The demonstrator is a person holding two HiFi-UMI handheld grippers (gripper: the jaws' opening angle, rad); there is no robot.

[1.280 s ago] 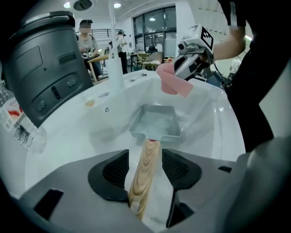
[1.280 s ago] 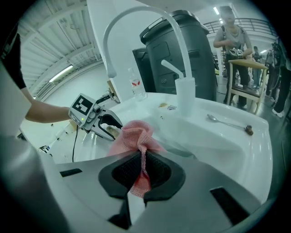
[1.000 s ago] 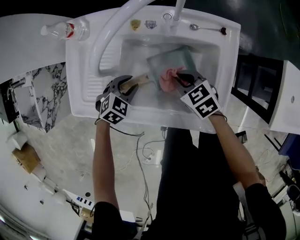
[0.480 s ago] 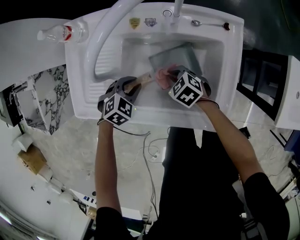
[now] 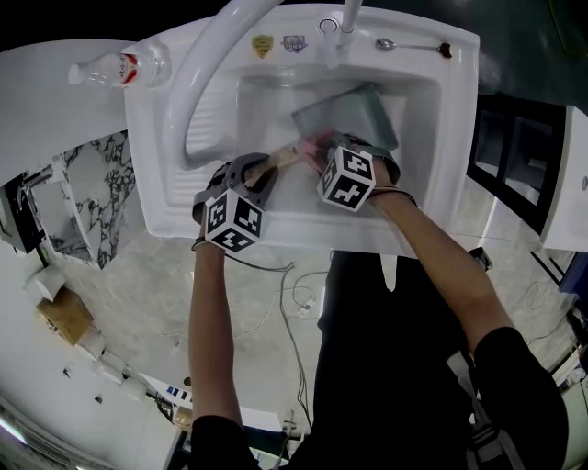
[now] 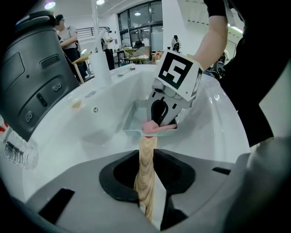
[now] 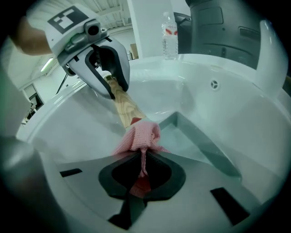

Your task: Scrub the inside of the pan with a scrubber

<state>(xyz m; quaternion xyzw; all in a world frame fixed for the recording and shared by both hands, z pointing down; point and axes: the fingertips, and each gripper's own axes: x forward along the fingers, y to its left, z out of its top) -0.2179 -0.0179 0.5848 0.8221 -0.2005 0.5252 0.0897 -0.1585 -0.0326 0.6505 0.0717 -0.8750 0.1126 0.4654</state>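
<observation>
The pan (image 5: 354,110), square and grey-green, lies in the basin of the white sink (image 5: 156,165). Its wooden handle (image 6: 148,142) reaches toward the left gripper (image 6: 146,157). That gripper's jaws have just been closing and are clamped on the handle, which runs between them.

The right gripper (image 7: 142,157) pinches a pink mesh scrubber (image 7: 138,134), and a strand of the cloth hangs down into the dark hollow behind its closed tips. The scrubber sits bunched at the pan's near rim, right where the handle joins, so the joint itself is covered. It seems to rest on the pan's edge rather than its floor, though no view shows the contact cleanly.

In the head view the right gripper's marker cube hides most of the scrubber and the pan's near side, leaving only a pink sliver. The right gripper view cuts the pan down to one corner and a wall.

A plastic bottle (image 5: 119,64) lies at the sink's back-left corner. A spoon (image 5: 409,46) lies on the back ledge near the tap (image 5: 347,18), whose top is cropped.
</observation>
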